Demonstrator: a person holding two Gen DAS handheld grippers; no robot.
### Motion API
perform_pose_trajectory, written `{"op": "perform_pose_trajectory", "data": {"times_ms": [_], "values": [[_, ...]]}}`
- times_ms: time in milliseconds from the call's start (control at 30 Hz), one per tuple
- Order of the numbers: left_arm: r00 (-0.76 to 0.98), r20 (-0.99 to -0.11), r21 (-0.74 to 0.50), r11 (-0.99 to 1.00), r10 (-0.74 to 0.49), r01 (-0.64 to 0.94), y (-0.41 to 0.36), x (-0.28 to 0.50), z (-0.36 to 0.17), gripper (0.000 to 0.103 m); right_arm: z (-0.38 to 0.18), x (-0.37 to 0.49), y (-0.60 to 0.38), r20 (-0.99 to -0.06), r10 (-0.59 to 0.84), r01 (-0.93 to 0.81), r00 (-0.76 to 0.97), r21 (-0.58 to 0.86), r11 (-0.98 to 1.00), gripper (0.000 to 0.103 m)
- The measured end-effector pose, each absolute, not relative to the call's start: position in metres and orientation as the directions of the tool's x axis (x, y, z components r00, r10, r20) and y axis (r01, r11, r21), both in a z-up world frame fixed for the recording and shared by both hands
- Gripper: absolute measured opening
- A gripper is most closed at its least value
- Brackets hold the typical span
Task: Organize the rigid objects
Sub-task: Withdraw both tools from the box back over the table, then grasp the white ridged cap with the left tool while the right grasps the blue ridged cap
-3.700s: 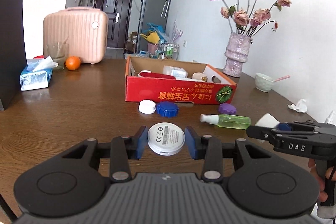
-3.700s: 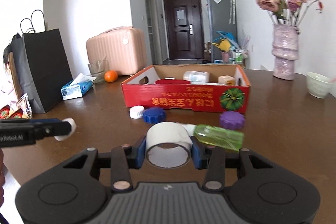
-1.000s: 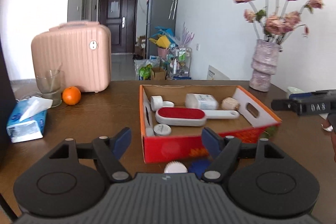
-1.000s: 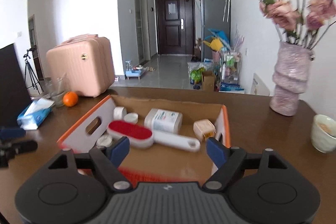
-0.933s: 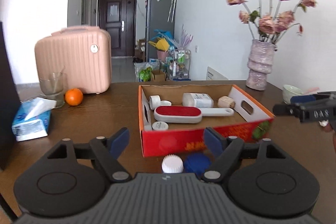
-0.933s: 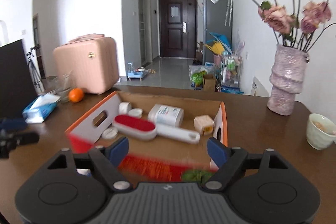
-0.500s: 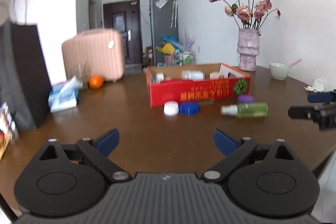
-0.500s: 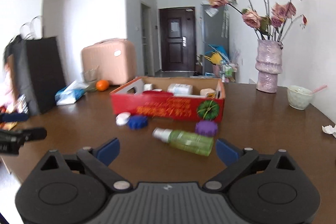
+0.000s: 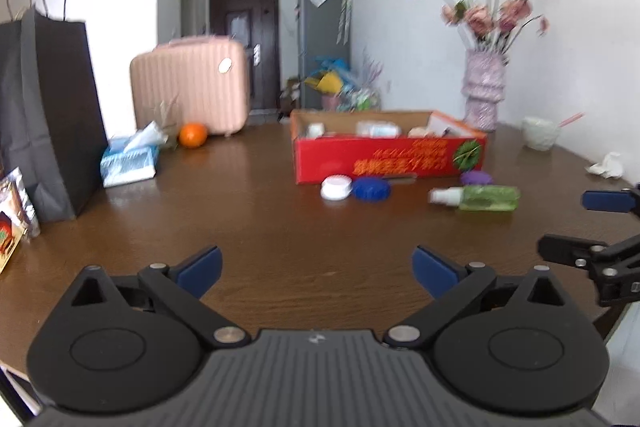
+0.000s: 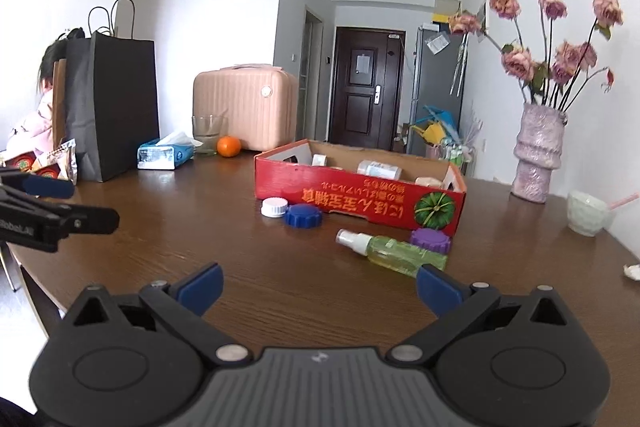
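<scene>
Both claws spread and empty, near edge of the surface (image 10: 280,275)

The red box (image 10: 360,199) sits mid-surface; just near it lie the green spray bottle (image 10: 394,249), blue cap (image 10: 303,215), purple cap (image 10: 430,239) and white cap (image 10: 274,207). The left claw (image 9: 316,269) and right claw (image 10: 319,285) gape wide. The round bottle may roll if nudged off-centre. Only the right view is sharp; the left view's far things are blurred.

The right gripper (image 10: 319,285) hangs wide open over the table (image 10: 200,247) — spray bottle (image 10: 394,253), three caps and the red box (image 10: 360,197) lie beyond it.
</scene>
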State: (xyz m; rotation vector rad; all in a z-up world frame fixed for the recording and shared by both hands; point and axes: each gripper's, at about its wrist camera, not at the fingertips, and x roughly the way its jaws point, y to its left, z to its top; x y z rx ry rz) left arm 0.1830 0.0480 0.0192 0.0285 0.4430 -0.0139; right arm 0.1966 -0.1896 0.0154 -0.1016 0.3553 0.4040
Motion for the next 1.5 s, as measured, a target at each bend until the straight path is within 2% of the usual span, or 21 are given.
{"op": "perform_pose_trajectory", "data": {"times_ms": [233, 333, 400, 500, 700, 733, 800, 867, 933, 1033, 1100, 1167, 1200, 1233, 1333, 1500], "values": [[0.892, -0.452, -0.007, 1.000, 0.024, -0.030, 0.072, 0.214, 0.013, 0.103, 0.016, 0.252, -0.173, -0.423, 0.400, -0.438, 0.813, 0.009, 0.899, 0.101], [0.890, -0.454, -0.001, 0.999, 0.043, -0.049, 0.083, 0.232, 0.012, 0.103, 0.016, 0.298, -0.159, -0.480, 0.414, -0.441, 0.773, 0.062, 0.896, 0.092], [0.883, -0.467, -0.003, 0.998, 0.050, -0.058, 0.090, 0.245, 0.011, 0.103, 0.015, 0.329, -0.145, -0.493, 0.427, -0.457, 0.758, 0.066, 0.887, 0.083], [0.875, -0.481, 0.003, 0.998, 0.058, -0.064, 0.097, 0.265, 0.009, 0.103, 0.010, 0.375, -0.123, -0.519, 0.426, -0.468, 0.741, 0.056, 0.882, 0.076], [0.856, -0.514, -0.004, 0.997, 0.060, -0.072, 0.106, 0.303, 0.004, 0.101, -0.010, 0.449, -0.090, -0.587, 0.422, -0.480, 0.691, 0.063, 0.875, 0.071], [0.851, -0.523, -0.014, 0.998, 0.047, -0.064, 0.106, 0.312, 0.004, 0.099, -0.013, 0.457, -0.086, -0.594, 0.420, -0.479, 0.686, 0.066, 0.875, 0.068], [0.848, -0.531, -0.035, 0.999, 0.008, -0.031, 0.104, 0.329, 0.005, 0.097, -0.018, 0.467, -0.082, -0.608, 0.419, -0.484, 0.674, 0.066, 0.873, 0.053], [0.843, -0.537, -0.051, 0.999, -0.027, 0.000, 0.098, 0.351, 0.004, 0.094, -0.018, 0.468, -0.088, -0.597, 0.427, -0.482, 0.679, 0.076, 0.873, 0.053], [0.829, -0.557, -0.065, 0.998, -0.059, 0.028, 0.088, 0.376, 0.002, 0.084, -0.012, 0.462, -0.102, -0.569, 0.441, -0.477, 0.694, 0.094, 0.874, 0.053], [0.794, -0.590, -0.120, 0.989, -0.145, 0.091, 0.071, 0.417, -0.005, 0.076, 0.001, 0.449, -0.134, -0.515, 0.431, -0.441, 0.741, 0.111, 0.890, 0.053], [0.762, -0.626, -0.135, 0.985, -0.167, 0.105, 0.059, 0.441, -0.012, 0.066, 0.008, 0.440, -0.157, -0.485, 0.421, -0.415, 0.766, 0.128, 0.901, 0.053], [0.750, -0.636, -0.125, 0.983, -0.182, 0.132, 0.047, 0.455, -0.018, 0.062, 0.013, 0.426, -0.182, -0.467, 0.405, -0.387, 0.786, 0.140, 0.911, 0.053], [0.747, -0.640, -0.112, 0.984, -0.180, 0.141, 0.041, 0.460, -0.020, 0.053, 0.015, 0.421, -0.191, -0.464, 0.393, -0.373, 0.794, 0.140, 0.917, 0.053], [0.745, -0.645, -0.096, 0.985, -0.171, 0.144, 0.036, 0.465, -0.022, 0.040, 0.016, 0.416, -0.201, -0.461, 0.376, -0.353, 0.803, 0.139, 0.925, 0.053], [0.752, -0.639, -0.081, 0.986, -0.162, 0.144, 0.030, 0.463, -0.024, 0.037, 0.013, 0.399, -0.223, -0.464, 0.336, -0.304, 0.820, 0.145, 0.942, 0.053], [0.780, -0.608, -0.060, 0.989, -0.145, 0.137, 0.028, 0.432, -0.007, 0.036, 0.007, 0.375, -0.240, -0.479, 0.326, -0.276, 0.815, 0.173, 0.945, 0.053]]}}
